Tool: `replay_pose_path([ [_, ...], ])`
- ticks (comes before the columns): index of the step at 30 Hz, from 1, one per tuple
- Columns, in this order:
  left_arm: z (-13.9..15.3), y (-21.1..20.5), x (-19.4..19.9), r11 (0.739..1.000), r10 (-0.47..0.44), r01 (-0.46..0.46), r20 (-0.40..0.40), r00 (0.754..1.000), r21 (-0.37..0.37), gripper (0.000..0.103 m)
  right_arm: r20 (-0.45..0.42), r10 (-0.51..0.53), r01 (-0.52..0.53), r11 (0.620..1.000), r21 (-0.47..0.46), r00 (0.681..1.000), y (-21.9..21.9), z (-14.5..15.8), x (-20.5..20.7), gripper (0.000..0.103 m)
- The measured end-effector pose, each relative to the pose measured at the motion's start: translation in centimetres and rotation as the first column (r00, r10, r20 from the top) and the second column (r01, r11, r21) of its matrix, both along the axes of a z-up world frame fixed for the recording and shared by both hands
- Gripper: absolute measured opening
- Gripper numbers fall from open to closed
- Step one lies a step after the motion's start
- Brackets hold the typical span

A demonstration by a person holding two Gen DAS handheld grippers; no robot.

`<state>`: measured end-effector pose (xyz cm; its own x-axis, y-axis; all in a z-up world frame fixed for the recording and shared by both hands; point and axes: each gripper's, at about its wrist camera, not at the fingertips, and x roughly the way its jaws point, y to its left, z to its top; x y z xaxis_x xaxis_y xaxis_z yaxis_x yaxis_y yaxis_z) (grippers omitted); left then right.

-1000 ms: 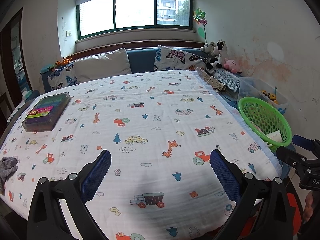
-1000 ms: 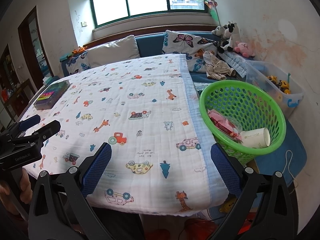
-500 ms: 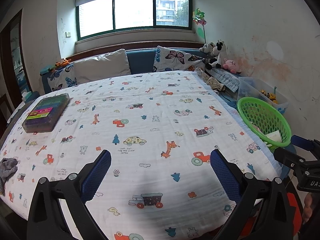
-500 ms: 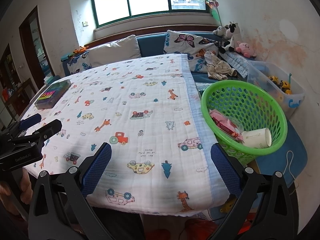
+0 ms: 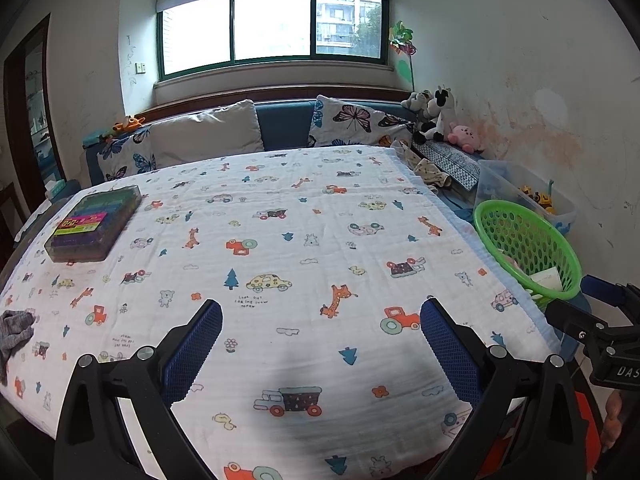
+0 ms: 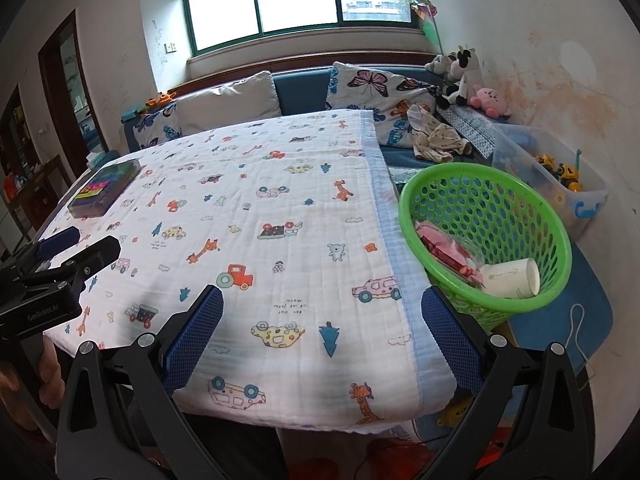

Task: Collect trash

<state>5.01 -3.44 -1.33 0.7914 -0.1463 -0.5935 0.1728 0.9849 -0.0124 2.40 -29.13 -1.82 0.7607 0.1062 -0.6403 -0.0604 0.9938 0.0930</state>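
I am holding the left gripper and right gripper above the cartoon-print white cloth, both with fingers wide apart and gripping nothing. The green perforated plastic basket is sitting beyond the right gripper's right finger, already holding a white paper cup and pink wrappers. I am judging a crumpled grey scrap, far outside the left finger, the likely next pickup: swing left, straddle it, pinch low.
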Motion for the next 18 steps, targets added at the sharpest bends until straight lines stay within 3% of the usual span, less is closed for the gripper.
replay_pose_path([
  [18, 0.22, -0.38, -0.53, 1.0, 0.006, -0.006, 0.032, 0.999, 0.008, 0.096, -0.002, -0.004, 0.004, 1.0, 0.003, 1.0, -0.22, 0.05, -0.1, 0.099],
])
